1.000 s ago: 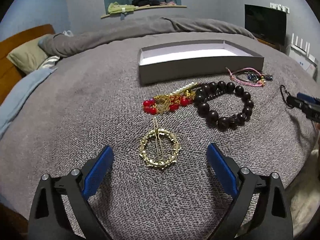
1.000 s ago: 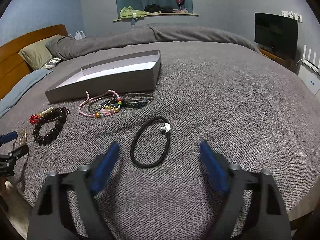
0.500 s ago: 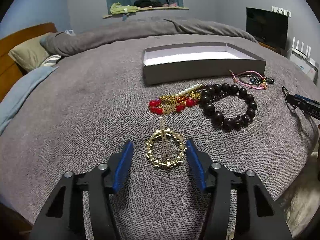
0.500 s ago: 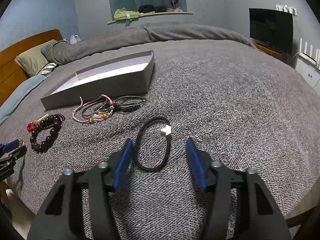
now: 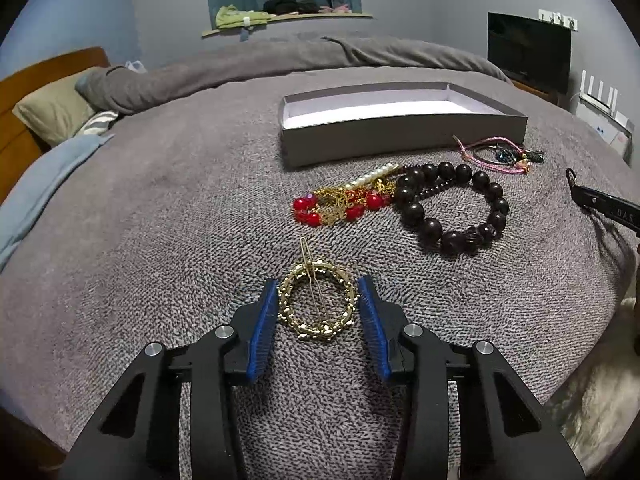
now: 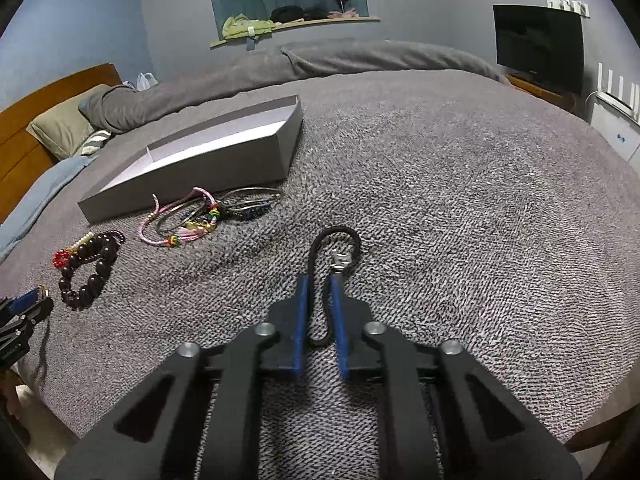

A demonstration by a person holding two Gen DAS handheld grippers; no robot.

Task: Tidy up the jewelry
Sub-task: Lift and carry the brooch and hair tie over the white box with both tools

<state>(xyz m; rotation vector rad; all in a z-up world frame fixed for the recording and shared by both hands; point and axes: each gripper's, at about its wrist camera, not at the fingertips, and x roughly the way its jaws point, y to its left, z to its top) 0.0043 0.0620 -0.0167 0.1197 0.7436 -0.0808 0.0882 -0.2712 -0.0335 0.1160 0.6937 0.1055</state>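
Gold and black jewelry caught between blue-padded tongs on a grey knitted bedspread (image 5: 160, 220).

Left tongs (image 5: 318, 294) closing around a round gold wreath-shaped hair clip (image 5: 317, 305), pads at either side of it, contact not certain. Right tongs (image 6: 320, 286) pinched together on a loop of black cord bracelet with a small silver charm (image 6: 338, 246), squeezed narrow between the pads. Lying beyond the clip on the bed: a red-bead, gold-chain and pearl piece (image 5: 344, 200) touching a dark round-bead bracelet (image 5: 452, 208). Farther back, a tangle of pink cord and thin metal bangles (image 6: 204, 216) just beside an open, shallow grey cardboard box with white lining (image 5: 400, 136).
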